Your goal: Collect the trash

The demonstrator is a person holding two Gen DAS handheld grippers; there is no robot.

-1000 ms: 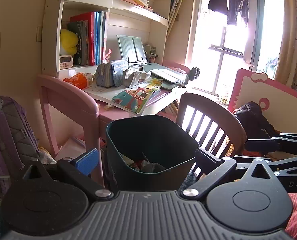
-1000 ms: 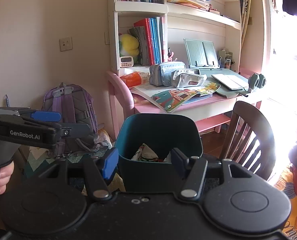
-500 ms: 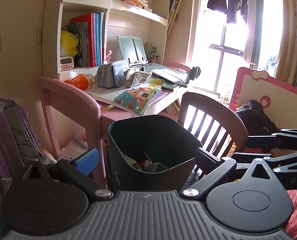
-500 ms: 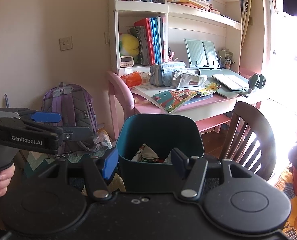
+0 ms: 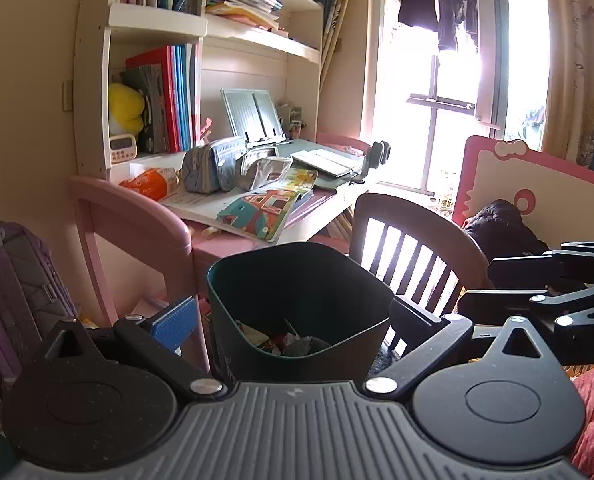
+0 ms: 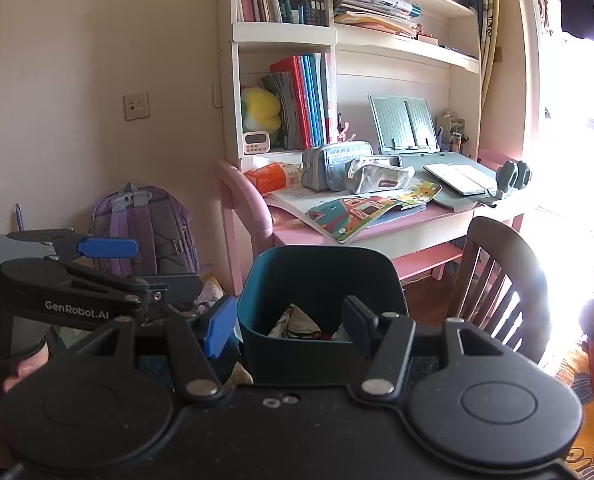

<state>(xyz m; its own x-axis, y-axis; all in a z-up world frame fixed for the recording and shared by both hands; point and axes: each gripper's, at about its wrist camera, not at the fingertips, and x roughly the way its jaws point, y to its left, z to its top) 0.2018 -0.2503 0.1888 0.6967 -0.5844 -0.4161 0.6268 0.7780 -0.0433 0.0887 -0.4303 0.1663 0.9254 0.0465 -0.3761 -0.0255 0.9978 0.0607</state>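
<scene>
Directly ahead of both grippers stands a dark teal trash bin (image 6: 321, 280), on the floor just in front of the pink table (image 6: 417, 220) and beside a dark wooden chair (image 6: 501, 276) at its 3 o'clock. Inside the bin lies crumpled trash (image 6: 297, 322), paper and wrapper scraps piled at the bottom. The right gripper (image 6: 285, 322) has its jaws apart, one blue pad left of the bin and the other finger in front of the bin's rim at right, with nothing pressed between them. The left gripper (image 5: 293, 318) also has its jaws wide apart, straddling the bin in its own view without touching it; in the right wrist view it shows at 9 o'clock, held by a hand (image 6: 25, 364) at the picture's edge. On the table lie an open picture book (image 6: 361, 212), two grey pencil cases (image 6: 337, 166) and an orange tissue pack (image 6: 271, 176). A purple backpack (image 6: 145, 232) leans against the wall at the bin's 10 o'clock. A white bookshelf (image 6: 281, 32) rises behind the table.
</scene>
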